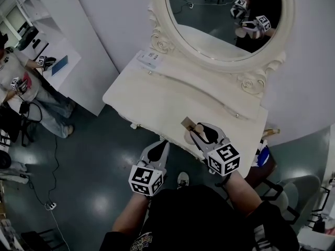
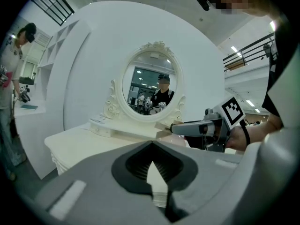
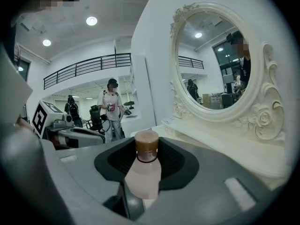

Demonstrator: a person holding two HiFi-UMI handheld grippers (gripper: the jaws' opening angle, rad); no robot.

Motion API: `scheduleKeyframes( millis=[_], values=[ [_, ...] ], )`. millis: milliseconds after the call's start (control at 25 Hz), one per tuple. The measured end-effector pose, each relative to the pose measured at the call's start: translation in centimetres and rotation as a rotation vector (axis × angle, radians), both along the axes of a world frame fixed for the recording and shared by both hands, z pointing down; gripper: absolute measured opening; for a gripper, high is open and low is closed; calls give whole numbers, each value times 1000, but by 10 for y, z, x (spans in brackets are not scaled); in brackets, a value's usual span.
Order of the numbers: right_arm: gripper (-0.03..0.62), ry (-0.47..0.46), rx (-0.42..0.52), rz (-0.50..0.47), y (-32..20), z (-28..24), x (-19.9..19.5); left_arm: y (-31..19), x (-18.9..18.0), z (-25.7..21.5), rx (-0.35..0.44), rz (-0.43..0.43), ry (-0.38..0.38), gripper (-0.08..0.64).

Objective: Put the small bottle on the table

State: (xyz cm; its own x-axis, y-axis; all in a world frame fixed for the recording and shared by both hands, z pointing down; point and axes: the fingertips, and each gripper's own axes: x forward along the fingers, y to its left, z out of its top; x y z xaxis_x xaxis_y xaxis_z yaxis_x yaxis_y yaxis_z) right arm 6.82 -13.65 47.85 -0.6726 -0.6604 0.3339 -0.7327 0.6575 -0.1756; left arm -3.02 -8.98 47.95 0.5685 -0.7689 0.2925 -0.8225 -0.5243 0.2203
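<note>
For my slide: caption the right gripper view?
Right gripper holding a small brown-capped bottle beside a white oval mirror.

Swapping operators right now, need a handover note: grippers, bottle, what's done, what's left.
Right gripper: shut on the small bottle, gripping its body below the brown cap, bottle upright.
Left gripper: shut, empty, hanging just off the table's front edge.
Bottle: held over the front part of the white dressing table, in front of the oval mirror.
Done: bottle grasped and brought over the table.
Left: lower it onto the tabletop, open the right gripper, pull back.
</note>
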Motion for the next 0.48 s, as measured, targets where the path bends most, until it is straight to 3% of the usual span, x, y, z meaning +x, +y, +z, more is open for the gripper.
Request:
scheduleKeyframes(
  millis=[480],
  values=[
    [169,-10,7,6,-12,-4,11,-20,14,-11,19,34,-34,0]
  ],
)
